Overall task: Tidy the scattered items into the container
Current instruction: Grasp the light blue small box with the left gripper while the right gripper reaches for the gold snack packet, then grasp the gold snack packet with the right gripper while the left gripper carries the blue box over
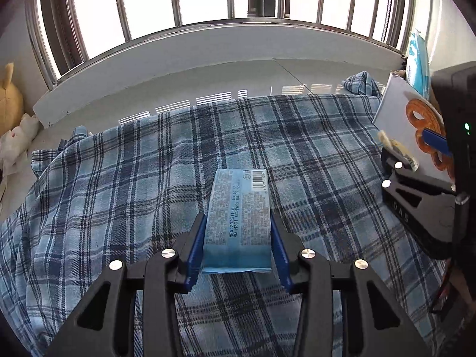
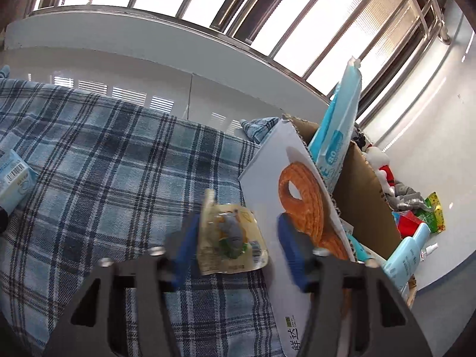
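A light blue tissue packet (image 1: 238, 217) lies on the plaid cloth between the blue pads of my left gripper (image 1: 238, 238), and both pads rest against its sides. The same packet (image 2: 15, 178) shows at the left edge of the right wrist view. A yellowish clear snack packet (image 2: 232, 235) stands between the fingers of my right gripper (image 2: 238, 244). It leans on the left pad, and a gap separates it from the right pad. Just to the right stands the container, a cardboard box (image 2: 267, 172) with a white side printed with orange rings. The left wrist view shows the box (image 1: 398, 110) behind the right gripper (image 1: 416, 151).
A blue plaid cloth (image 1: 134, 178) covers the surface up to a white window sill (image 1: 178, 83) with metal bars. A tall blue wipes pack (image 2: 339, 136) sticks out of the box. A blue bottle (image 2: 407, 255), coloured packets and soft toys lie right of it. Plush toys (image 1: 9, 101) sit far left.
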`<action>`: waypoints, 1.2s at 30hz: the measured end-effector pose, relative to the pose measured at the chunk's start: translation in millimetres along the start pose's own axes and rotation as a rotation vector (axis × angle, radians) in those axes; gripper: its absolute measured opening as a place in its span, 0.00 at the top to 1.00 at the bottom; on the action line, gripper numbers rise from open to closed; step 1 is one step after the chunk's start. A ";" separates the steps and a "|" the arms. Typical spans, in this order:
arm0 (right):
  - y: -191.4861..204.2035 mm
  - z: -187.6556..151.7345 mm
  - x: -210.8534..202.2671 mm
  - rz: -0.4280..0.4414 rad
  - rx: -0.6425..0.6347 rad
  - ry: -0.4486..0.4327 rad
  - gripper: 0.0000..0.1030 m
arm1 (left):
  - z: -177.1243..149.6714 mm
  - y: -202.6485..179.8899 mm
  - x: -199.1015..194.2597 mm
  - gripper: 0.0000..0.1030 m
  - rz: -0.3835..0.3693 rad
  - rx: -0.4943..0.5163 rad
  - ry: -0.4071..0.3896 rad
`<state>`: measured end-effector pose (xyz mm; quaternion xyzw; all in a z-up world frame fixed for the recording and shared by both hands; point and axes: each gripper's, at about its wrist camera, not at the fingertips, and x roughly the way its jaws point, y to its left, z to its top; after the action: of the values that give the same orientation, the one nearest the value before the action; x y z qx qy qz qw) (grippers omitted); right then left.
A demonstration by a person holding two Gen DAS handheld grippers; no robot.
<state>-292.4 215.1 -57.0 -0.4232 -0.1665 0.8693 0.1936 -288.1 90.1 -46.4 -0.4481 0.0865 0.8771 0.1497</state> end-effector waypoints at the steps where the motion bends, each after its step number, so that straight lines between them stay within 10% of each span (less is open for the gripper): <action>1: 1.1 -0.9 0.0 0.036 -0.003 0.023 0.83 | -3.8 1.1 -4.1 0.58 -0.007 0.004 0.001; 6: 8.5 -7.6 -10.1 0.061 -0.019 0.008 0.92 | -22.3 4.3 -27.6 0.58 -0.041 0.015 -0.011; 15: -10.7 -38.8 -54.7 0.554 0.068 0.020 0.99 | -57.7 -6.9 -66.9 0.58 -0.060 0.073 -0.040; 22: -12.1 -79.5 -84.9 0.722 0.009 0.005 0.98 | -102.2 -18.6 -76.4 0.58 -0.107 0.081 -0.014; 25: -9.4 -92.5 -89.0 0.700 -0.010 -0.051 0.80 | -115.2 -22.9 -79.5 0.57 -0.109 0.083 -0.033; 26: -9.2 -93.6 -88.2 0.685 -0.013 -0.058 0.46 | -117.0 -23.3 -81.2 0.56 -0.107 0.085 -0.052; 28: -16.3 -95.3 -89.3 0.670 0.017 -0.105 0.15 | -116.5 -23.4 -82.8 0.34 -0.099 0.088 -0.068; 36: -9.7 -84.2 -75.5 0.668 -0.008 -0.091 0.12 | -105.8 -30.5 -70.3 0.21 -0.035 0.113 -0.065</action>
<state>-180.2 198.1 -51.3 -0.4159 -0.0306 0.9020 -0.1113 -158.3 75.5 -51.6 -0.4116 0.1232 0.8821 0.1930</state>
